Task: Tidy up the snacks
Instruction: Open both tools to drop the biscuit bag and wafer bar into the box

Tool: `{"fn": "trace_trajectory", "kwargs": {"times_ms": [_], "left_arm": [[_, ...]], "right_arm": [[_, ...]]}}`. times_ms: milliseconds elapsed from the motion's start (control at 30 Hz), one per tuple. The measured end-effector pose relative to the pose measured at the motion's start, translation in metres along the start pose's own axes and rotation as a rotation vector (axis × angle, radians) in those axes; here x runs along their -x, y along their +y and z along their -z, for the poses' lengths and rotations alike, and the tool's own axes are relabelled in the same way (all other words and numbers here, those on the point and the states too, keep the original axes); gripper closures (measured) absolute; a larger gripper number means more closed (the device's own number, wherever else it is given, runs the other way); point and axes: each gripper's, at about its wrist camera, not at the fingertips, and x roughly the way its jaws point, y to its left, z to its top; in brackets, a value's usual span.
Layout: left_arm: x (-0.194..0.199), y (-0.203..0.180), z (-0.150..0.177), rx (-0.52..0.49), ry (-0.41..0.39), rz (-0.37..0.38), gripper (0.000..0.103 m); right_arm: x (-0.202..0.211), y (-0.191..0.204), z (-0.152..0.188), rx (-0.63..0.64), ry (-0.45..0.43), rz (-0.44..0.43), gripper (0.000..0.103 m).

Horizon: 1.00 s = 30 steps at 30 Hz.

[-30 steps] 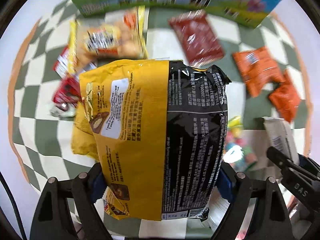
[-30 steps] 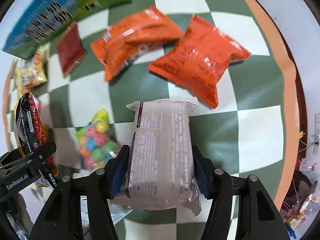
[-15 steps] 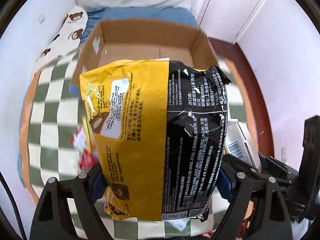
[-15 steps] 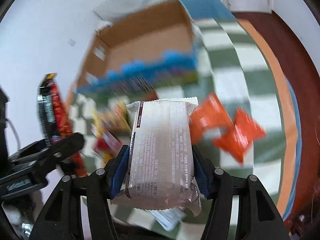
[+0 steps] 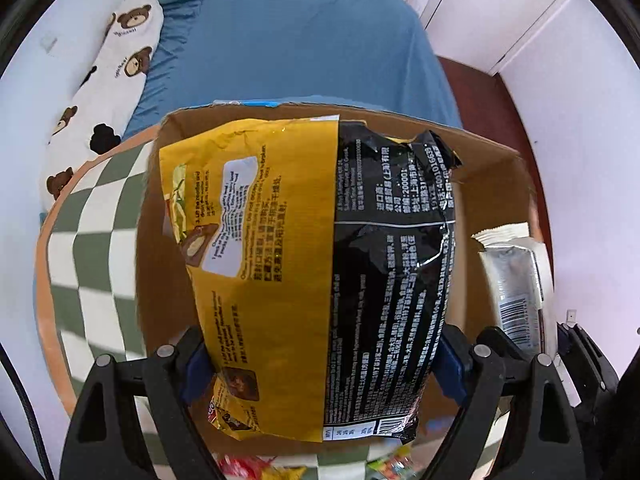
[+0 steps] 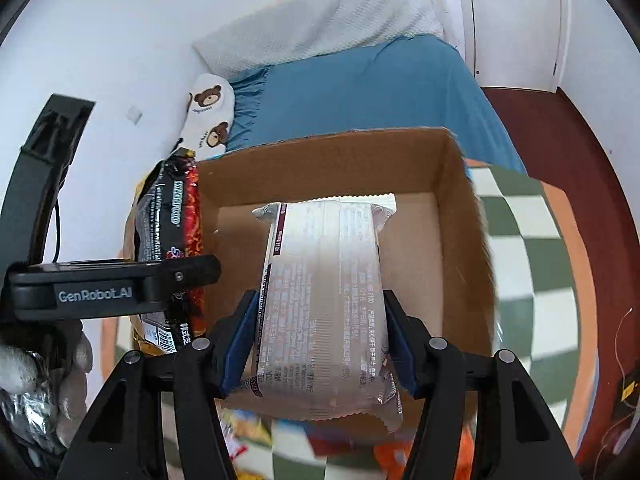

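My left gripper (image 5: pixel 320 364) is clamped on a big yellow-and-black bag (image 5: pixel 312 272), jaws spread wide by its width, and my right gripper (image 6: pixel 320 340) is pinched narrower on a silver packet (image 6: pixel 324 304); neither grip has changed over the last second. What has changed is the backdrop: a second ago both cameras looked down at loose snacks on the checkered cloth (image 5: pixel 92 240), and now both loads hang over the open cardboard box (image 6: pixel 460 240), whose floor looks bare. I judge the carry is nearly done and the 2 items are about ready to be let go inside. The bag's long axis runs straight out from my jaws, its crimped top edge pointing at the far wall of the box; the silver packet lies the same way, its serrated end forward. The 2 loads sit side by side, near but apart. Beyond the box is a blue bed (image 6: pixel 360 92).
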Motion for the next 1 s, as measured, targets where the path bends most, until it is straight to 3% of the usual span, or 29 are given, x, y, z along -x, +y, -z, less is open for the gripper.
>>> {"fn": "trace_trajectory", "kwargs": {"times_ms": [233,267,300,367,433,700,867,1000], "left_arm": [[-0.05,0.014,-0.035,0.018,0.088,-0.01,0.015],[-0.057,0.016,-0.037,0.019,0.098,-0.008,0.015],[-0.063,0.017,-0.038,0.016,0.103,-0.013,0.014],[-0.07,0.019,-0.039,0.018,0.115,-0.016,0.014],[-0.072,0.022,-0.038,0.024,0.11,-0.006,0.014],[-0.028,0.02,-0.017,-0.009,-0.024,-0.033,0.013],[0.008,0.014,0.021,-0.008,-0.114,-0.049,0.013],[0.031,0.015,0.046,-0.003,-0.188,-0.071,0.013]], "right_arm": [[-0.068,0.002,-0.032,0.003,0.032,0.019,0.039],[-0.08,0.001,-0.035,0.0,0.058,0.029,0.036],[-0.093,0.001,-0.035,0.0,0.089,0.037,0.02],[-0.108,0.0,-0.037,0.004,0.128,0.038,0.006],[-0.111,0.0,-0.036,0.009,0.129,0.047,0.006],[-0.088,0.003,-0.032,0.009,0.09,0.12,0.005],[-0.065,0.005,-0.009,-0.028,0.098,0.127,0.005],[-0.041,0.01,0.013,0.006,0.044,0.167,0.006]]}}
